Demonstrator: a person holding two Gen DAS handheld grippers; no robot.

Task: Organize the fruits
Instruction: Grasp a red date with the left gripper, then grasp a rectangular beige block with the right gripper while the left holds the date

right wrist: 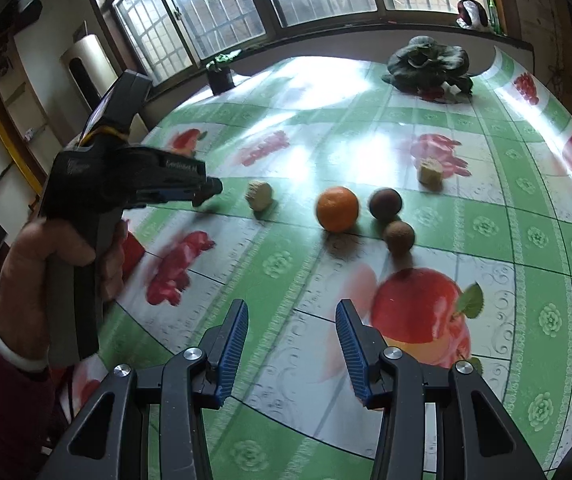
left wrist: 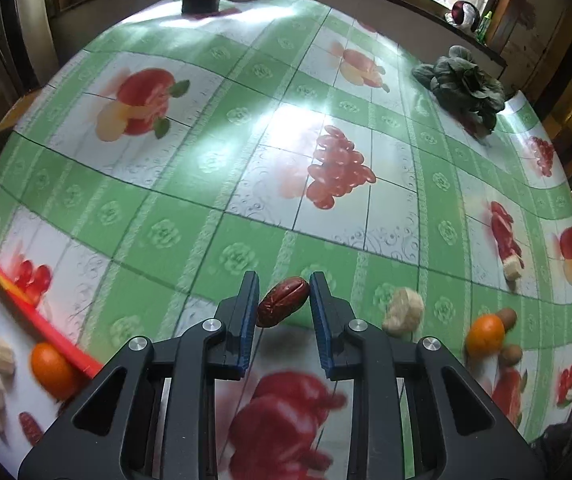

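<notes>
A glossy, smooth plastic-looking cloth (left wrist: 214,184) covers the bench and throws back bright window glare. The left gripper (left wrist: 284,296) is matt black plastic with shiny metal pivot pins and ribbed blue pads on its fingers (left wrist: 250,300). The date (left wrist: 282,306) between them looks wrinkled and slightly shiny. The orange (right wrist: 337,209) has a dull, finely pitted skin.

Black gripper (right wrist: 290,344), ribbed blue pads (right wrist: 233,350)

Barred windows (right wrist: 214,4), sunlit tablecloth (right wrist: 325,80)
</notes>
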